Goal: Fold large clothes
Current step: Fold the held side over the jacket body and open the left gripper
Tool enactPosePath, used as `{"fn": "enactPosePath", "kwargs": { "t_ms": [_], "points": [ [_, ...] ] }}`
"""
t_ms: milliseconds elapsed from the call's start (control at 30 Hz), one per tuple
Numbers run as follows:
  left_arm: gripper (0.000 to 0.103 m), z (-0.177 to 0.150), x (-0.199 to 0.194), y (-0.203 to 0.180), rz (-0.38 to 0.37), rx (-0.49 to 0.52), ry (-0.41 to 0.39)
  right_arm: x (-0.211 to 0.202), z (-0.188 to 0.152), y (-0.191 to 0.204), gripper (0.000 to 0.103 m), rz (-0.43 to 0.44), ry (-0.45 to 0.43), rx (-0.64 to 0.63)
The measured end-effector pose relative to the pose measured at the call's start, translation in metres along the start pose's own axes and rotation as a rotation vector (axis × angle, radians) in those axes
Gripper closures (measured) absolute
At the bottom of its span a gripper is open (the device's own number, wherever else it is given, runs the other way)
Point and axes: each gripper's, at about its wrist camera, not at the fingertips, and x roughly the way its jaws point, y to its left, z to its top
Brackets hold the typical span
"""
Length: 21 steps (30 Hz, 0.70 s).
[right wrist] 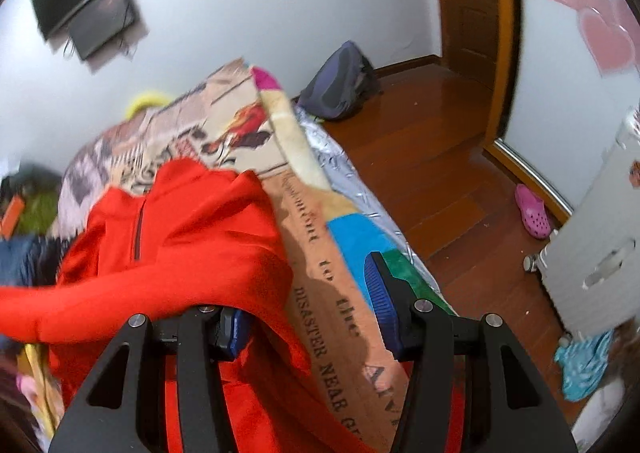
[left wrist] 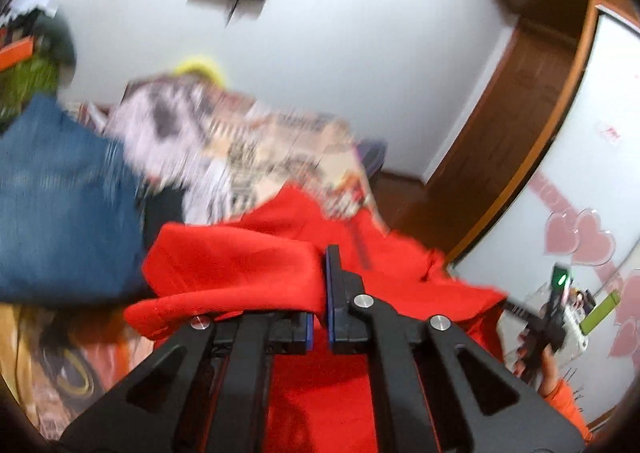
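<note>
A large red zip-neck garment [left wrist: 248,253] lies on a bed with a printed blanket [left wrist: 264,149]. My left gripper [left wrist: 319,293] is shut on a fold of the red garment, which drapes over its left finger. In the right wrist view the red garment [right wrist: 188,237] spreads over the blanket [right wrist: 332,317], its zip collar towards the far end. My right gripper [right wrist: 308,293] is open; red cloth drapes over its left finger, and the right finger [right wrist: 380,293] stands free above the blanket. The right gripper also shows in the left wrist view [left wrist: 548,325], held in a hand.
Blue denim clothing [left wrist: 60,205] lies at the left on the bed. A purple backpack [right wrist: 340,85] sits on the wooden floor by the wall. A pink clog [right wrist: 532,213], a white cabinet [right wrist: 596,245] and a turquoise cloth [right wrist: 584,365] are at the right.
</note>
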Motion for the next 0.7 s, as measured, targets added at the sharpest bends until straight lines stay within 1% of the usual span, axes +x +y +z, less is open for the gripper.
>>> {"fn": "enactPosePath", "kwargs": {
  "t_ms": [33,67,100,167,200,233,333,400,467,567,667,700],
  "points": [
    [0.099,0.001,-0.004,-0.004,-0.012,0.004,-0.026,0.0,-0.001,-0.002,0.055,0.003,0.005,0.0],
    [0.099,-0.001,-0.004,-0.005,-0.016,0.007,-0.031,0.001,-0.003,-0.003,0.055,0.002,0.019,-0.01],
    [0.099,-0.006,-0.004,-0.005,-0.016,0.014,-0.025,0.004,-0.006,-0.003,0.055,-0.005,0.039,-0.028],
    [0.099,-0.023,0.005,0.0,0.018,0.035,0.022,0.009,-0.012,-0.004,0.055,-0.018,0.081,-0.067],
    [0.099,-0.039,0.013,0.009,0.053,0.039,0.076,0.01,-0.014,-0.006,0.055,-0.017,0.099,-0.081],
    [0.099,-0.051,0.018,0.017,0.069,0.031,0.119,0.011,-0.018,-0.007,0.055,-0.014,0.125,-0.1],
    [0.099,-0.092,0.03,0.044,0.083,-0.029,0.278,0.008,-0.029,-0.01,0.055,-0.015,0.162,-0.149],
    [0.099,-0.118,0.032,0.06,0.094,-0.069,0.356,0.006,-0.034,-0.009,0.055,-0.011,0.184,-0.183],
    [0.098,-0.135,0.032,0.068,0.108,-0.088,0.4,0.002,-0.04,-0.006,0.055,-0.007,0.213,-0.218],
    [0.087,-0.156,0.03,0.08,0.139,-0.108,0.453,-0.005,-0.046,-0.004,0.055,-0.01,0.231,-0.253],
    [0.078,-0.162,0.02,0.086,0.13,-0.128,0.454,-0.014,-0.048,-0.003,0.055,0.014,0.249,-0.27],
    [0.069,-0.163,0.015,0.088,0.13,-0.134,0.454,-0.018,-0.048,-0.001,0.055,0.02,0.249,-0.274]
  ]
}}
